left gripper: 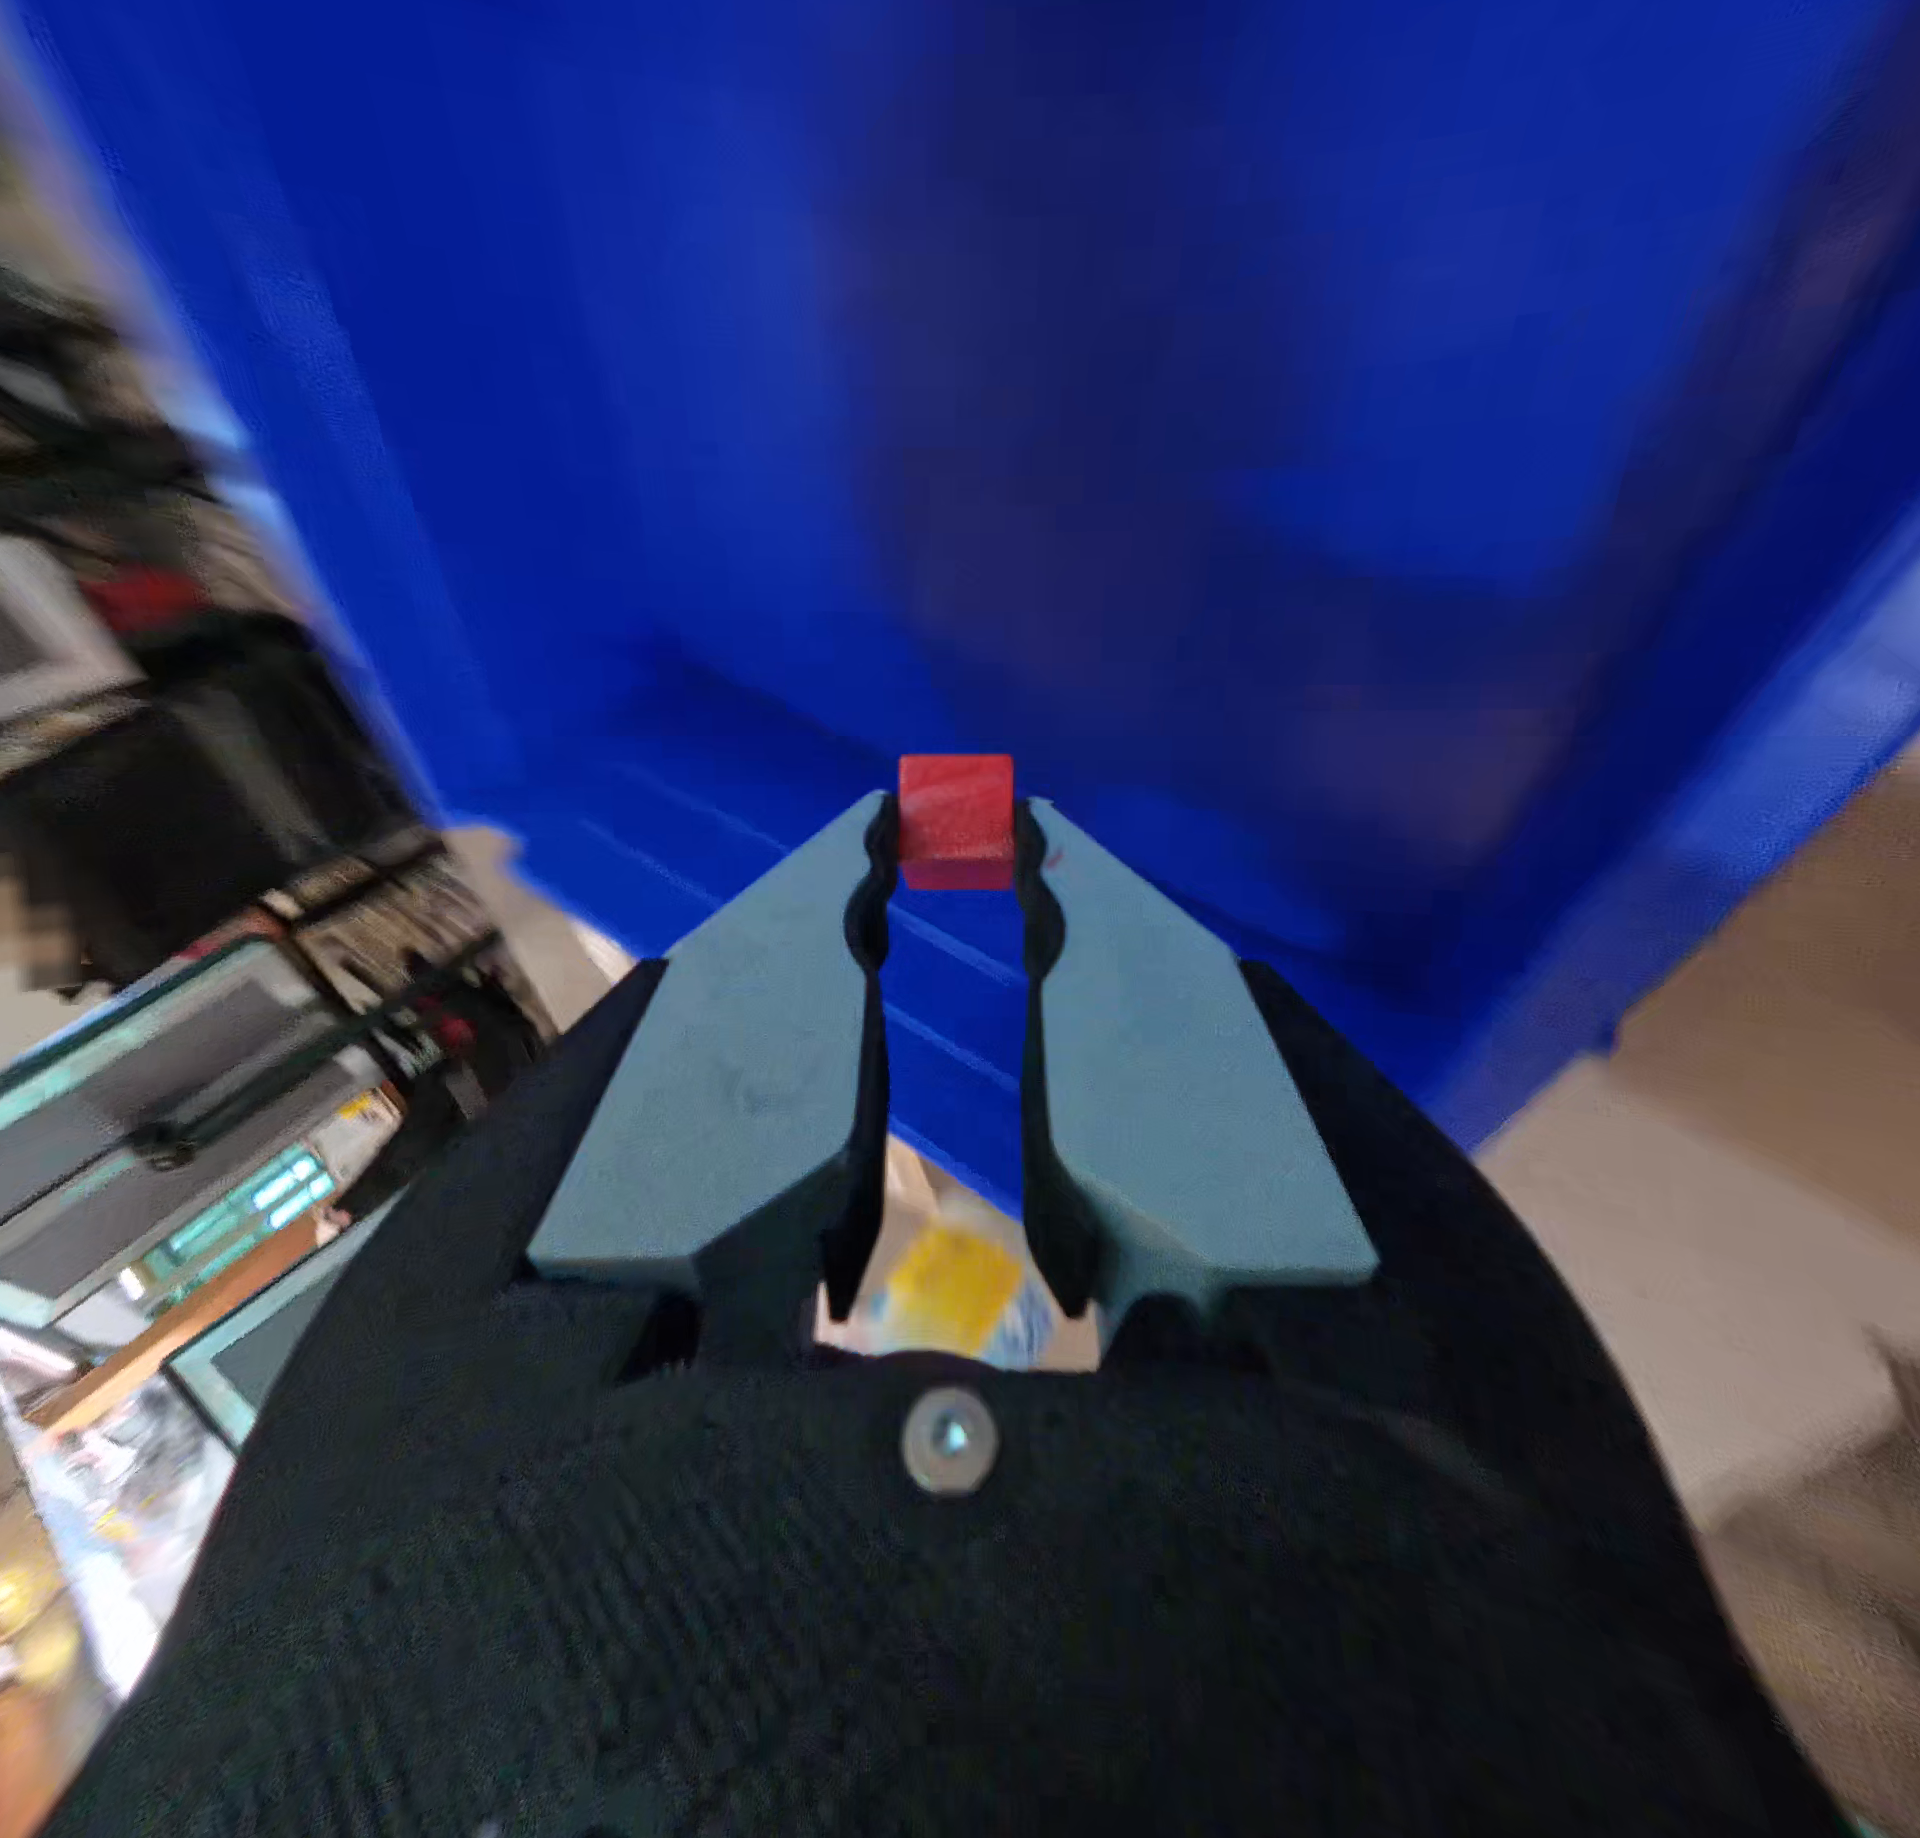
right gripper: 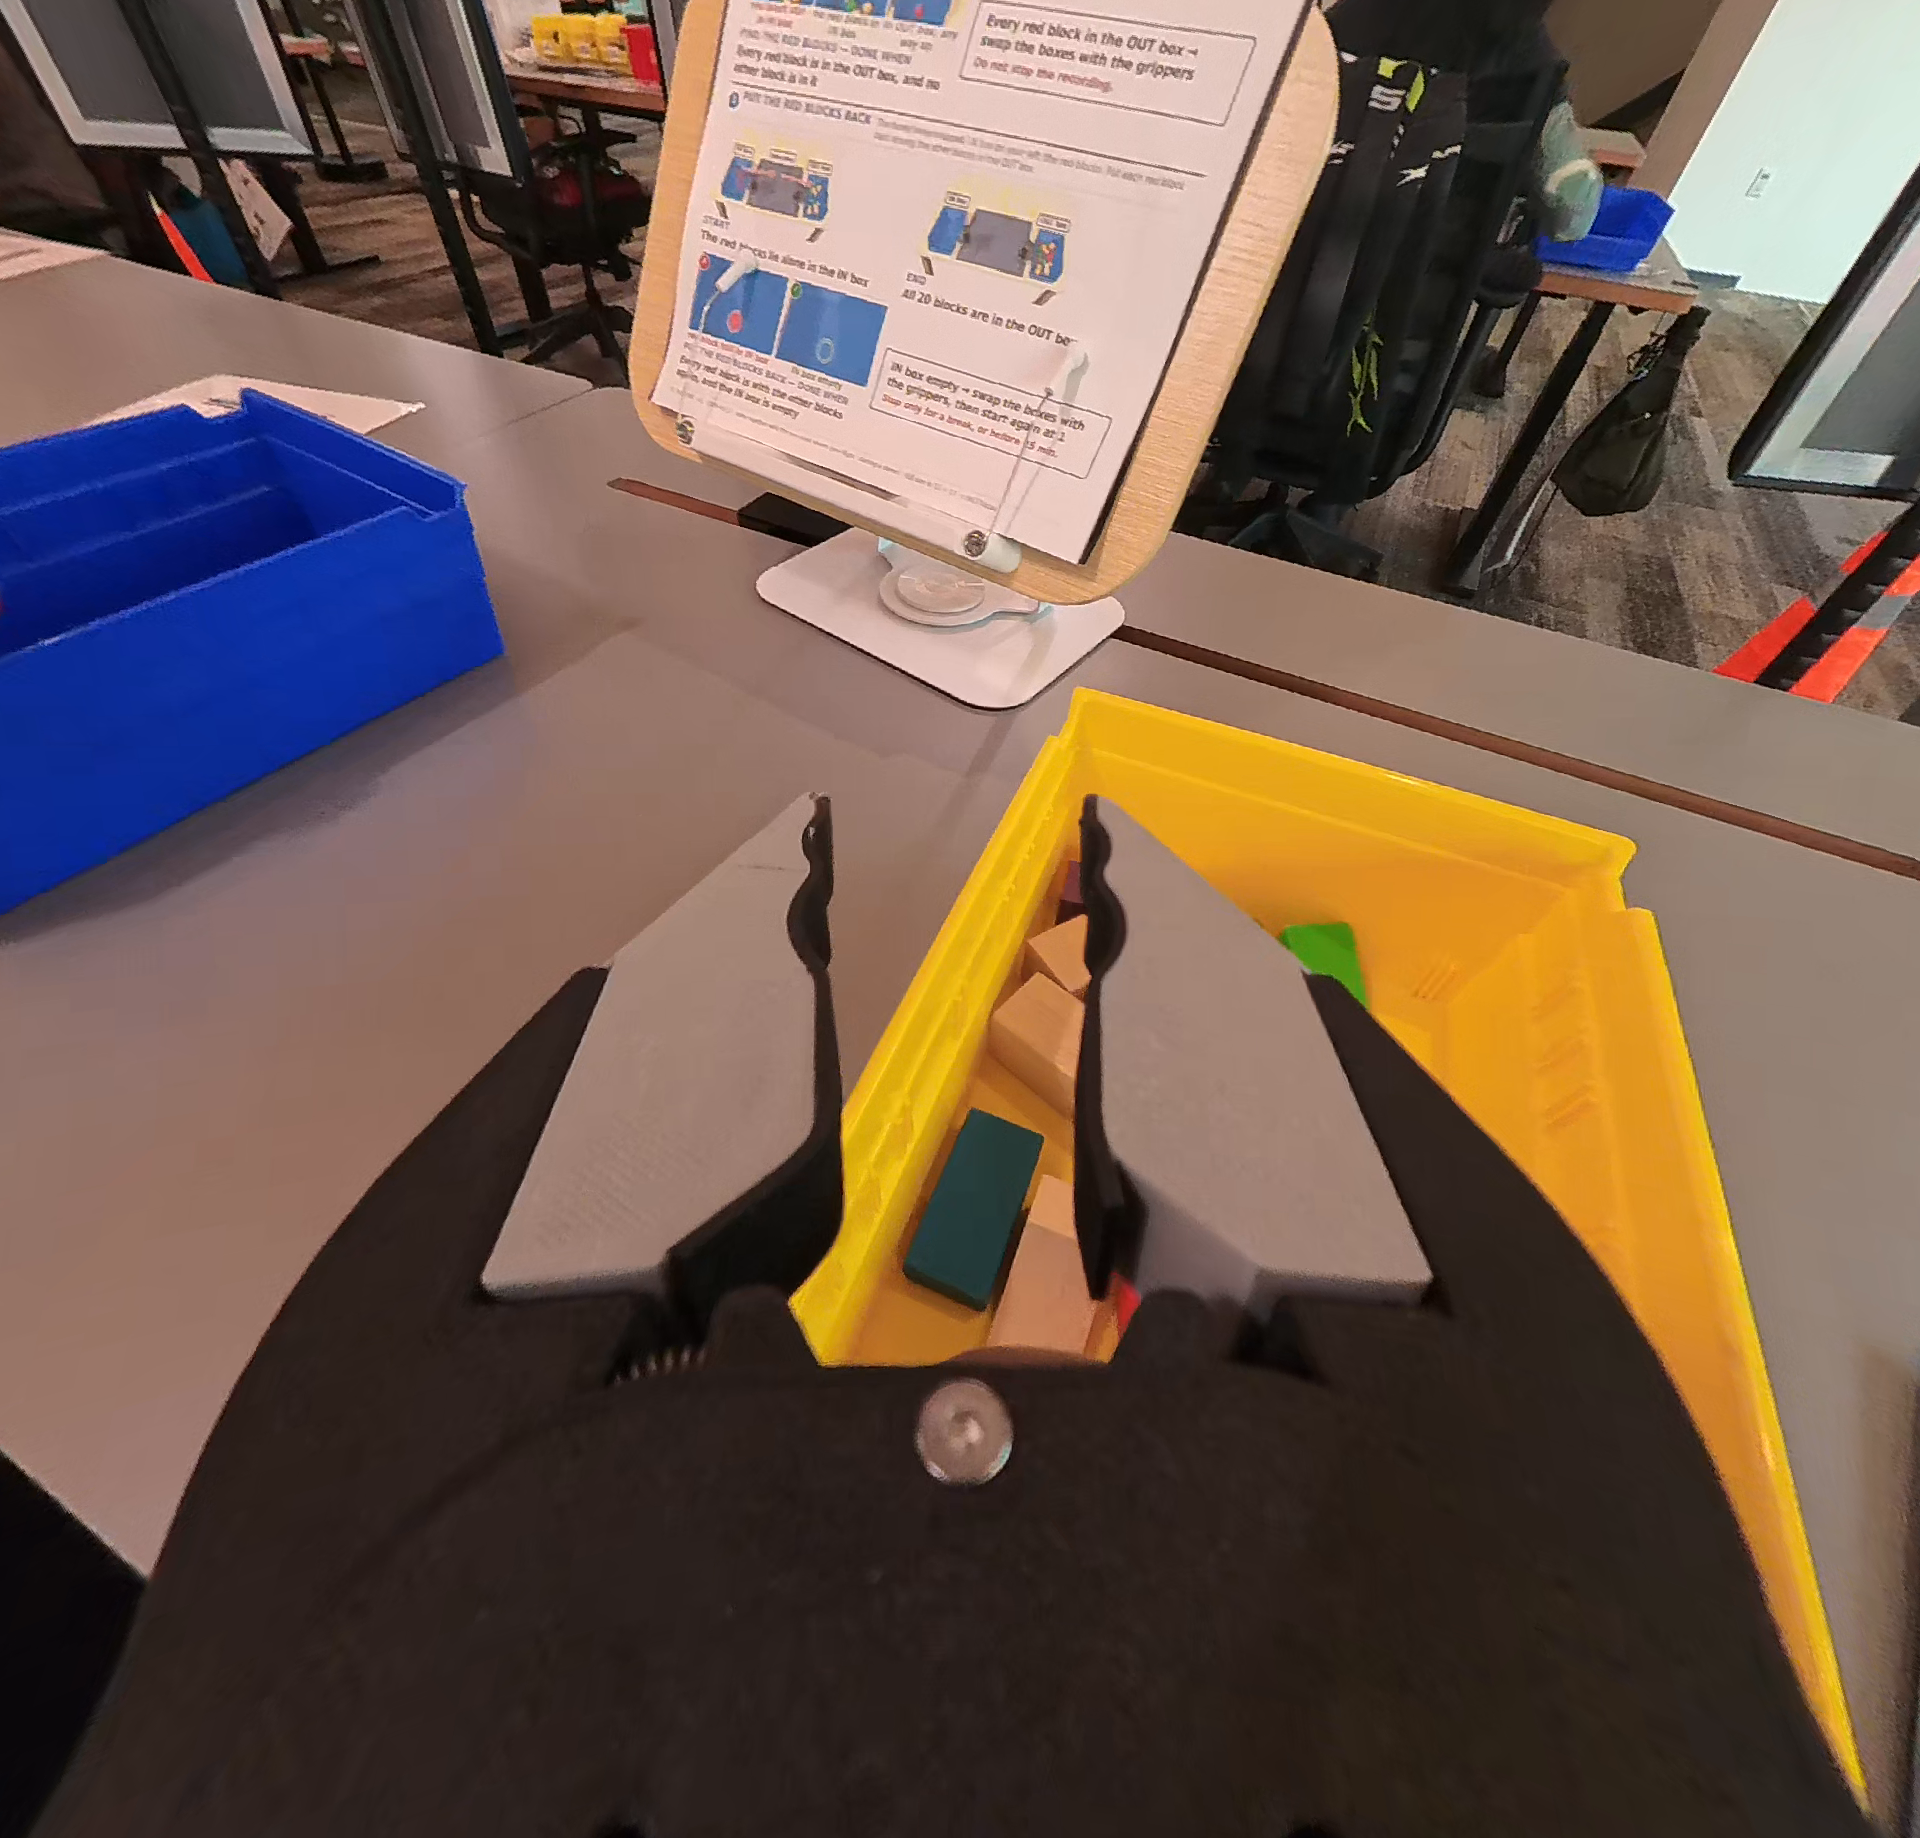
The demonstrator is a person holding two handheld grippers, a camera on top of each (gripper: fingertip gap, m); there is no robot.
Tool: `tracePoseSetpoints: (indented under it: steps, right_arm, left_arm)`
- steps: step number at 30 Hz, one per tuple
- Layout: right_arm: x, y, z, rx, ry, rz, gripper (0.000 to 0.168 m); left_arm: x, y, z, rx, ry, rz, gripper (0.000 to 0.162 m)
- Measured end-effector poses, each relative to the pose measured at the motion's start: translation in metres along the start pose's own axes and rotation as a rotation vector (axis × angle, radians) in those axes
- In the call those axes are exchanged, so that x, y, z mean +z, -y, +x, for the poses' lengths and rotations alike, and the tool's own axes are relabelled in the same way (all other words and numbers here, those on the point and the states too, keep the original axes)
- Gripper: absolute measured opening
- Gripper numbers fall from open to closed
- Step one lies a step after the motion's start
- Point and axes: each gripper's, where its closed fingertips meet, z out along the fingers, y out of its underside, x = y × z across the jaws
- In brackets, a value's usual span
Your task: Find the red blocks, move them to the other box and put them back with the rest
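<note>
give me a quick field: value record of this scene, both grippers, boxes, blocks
left gripper: shut on the red block, held at the tips in front of the blue box
right gripper: jaws open, empty, over the near left wall of the yellow box
yellow box contents: teal block, green block, several plain wooden blocks
blue box in right view: to the left on the grey table, visible part holds no blocks
background: instruction sheet on a stand behind the boxes
</note>
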Motion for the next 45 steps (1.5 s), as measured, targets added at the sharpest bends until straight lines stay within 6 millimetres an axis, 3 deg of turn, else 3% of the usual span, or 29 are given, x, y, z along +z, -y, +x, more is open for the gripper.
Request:
tracePoseSetpoints:
  steps: [1,3,6,10,14,18,21,25,29,31,36,39,41,42,45]
  right_arm:
    - [0.000,0.001,-0.002,0.004,0.013,0.003,0.045]
    - [0.001,0.001,-0.009,0.015,0.046,0.006,0.045]
    - [0.004,0.001,-0.021,0.020,0.089,0.001,0.046]
    - [0.006,0.004,-0.052,0.014,0.185,0.001,0.045]
    - [0.006,0.006,-0.121,0.031,0.444,-0.004,0.046]
    - [-0.010,0.005,-0.201,0.069,0.790,-0.024,0.048]
    - [-0.020,0.005,-0.234,0.104,0.934,-0.034,0.048]
    - [-0.026,0.011,-0.252,0.144,0.987,-0.004,0.048]
    - [-0.016,0.007,-0.256,0.152,0.951,-0.009,0.045]
    - [-0.015,0.002,-0.261,0.140,0.968,-0.031,0.027]
    - [-0.009,-0.003,-0.260,0.119,0.932,-0.053,0.021]
    - [-0.003,0.000,-0.241,0.080,0.830,-0.031,0.020]
    - [0.001,0.010,-0.204,0.047,0.684,0.016,0.020]
    - [0.002,0.017,-0.175,0.031,0.577,0.046,0.020]
    - [0.000,0.020,-0.066,0.018,0.228,0.073,0.019]
  left_arm:
    - [-0.018,0.020,-0.017,-0.065,0.102,0.142,0.020]
    - [-0.064,0.059,-0.040,-0.185,0.262,0.453,0.020]
    - [-0.136,0.104,-0.049,-0.256,0.457,0.841,0.020]
    - [-0.200,0.155,-0.024,-0.186,0.541,1.158,0.020]
    - [-0.240,0.203,0.001,-0.114,0.533,1.352,0.019]
    - [-0.247,0.242,0.019,-0.022,0.558,1.408,0.019]
    - [-0.245,0.262,0.027,0.003,0.570,1.431,0.019]
    - [-0.227,0.280,0.035,0.027,0.599,1.349,0.020]
    - [-0.215,0.291,0.040,0.068,0.638,1.256,0.020]
    - [-0.215,0.293,0.042,0.056,0.626,1.274,0.020]
    - [-0.208,0.294,0.040,0.034,0.633,1.241,0.020]
    - [-0.204,0.291,0.031,-0.025,0.635,1.215,0.017]
    - [-0.207,0.283,0.023,-0.086,0.632,1.234,0.011]
    - [-0.209,0.277,0.018,-0.122,0.626,1.246,0.010]
    - [-0.211,0.263,0.006,-0.201,0.636,1.262,0.003]
